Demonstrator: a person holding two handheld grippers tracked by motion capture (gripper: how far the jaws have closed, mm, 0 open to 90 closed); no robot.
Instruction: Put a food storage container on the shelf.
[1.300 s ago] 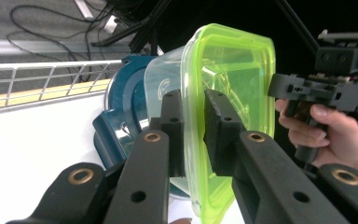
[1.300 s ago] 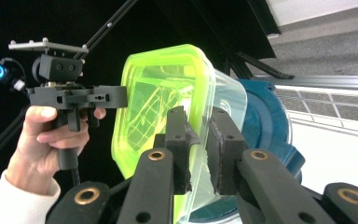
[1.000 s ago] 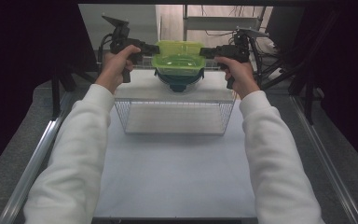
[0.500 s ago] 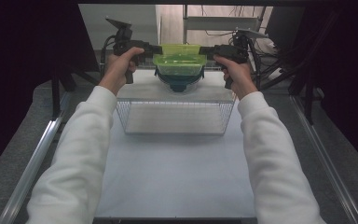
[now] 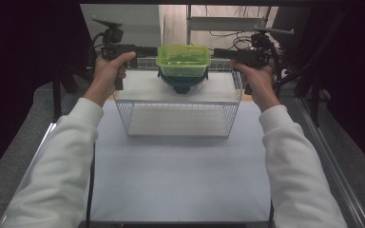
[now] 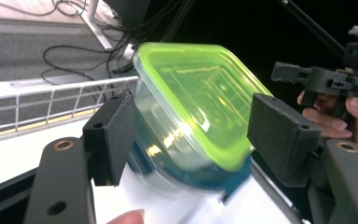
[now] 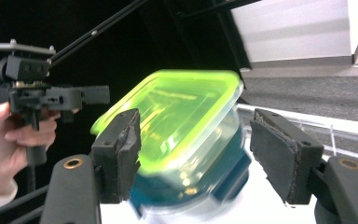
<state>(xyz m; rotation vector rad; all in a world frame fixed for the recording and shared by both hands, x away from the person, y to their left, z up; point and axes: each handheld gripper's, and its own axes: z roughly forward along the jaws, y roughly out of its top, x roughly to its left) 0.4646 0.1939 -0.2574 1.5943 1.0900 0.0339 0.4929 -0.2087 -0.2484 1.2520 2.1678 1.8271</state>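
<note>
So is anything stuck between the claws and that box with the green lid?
Nothing visible. The clear plastic box with the lime-green lid sits right between the left claw pads, and likewise in the right claw. Only open air separates pads and box sides.

The near half of the table [image 5: 180, 180] lies bare. Farther back, a wire basket [image 5: 178, 118] spans its middle, and above the basket's far edge stacked containers [image 5: 183, 64] stand between the two grippers' parted fingers [image 6: 109, 135].
</note>
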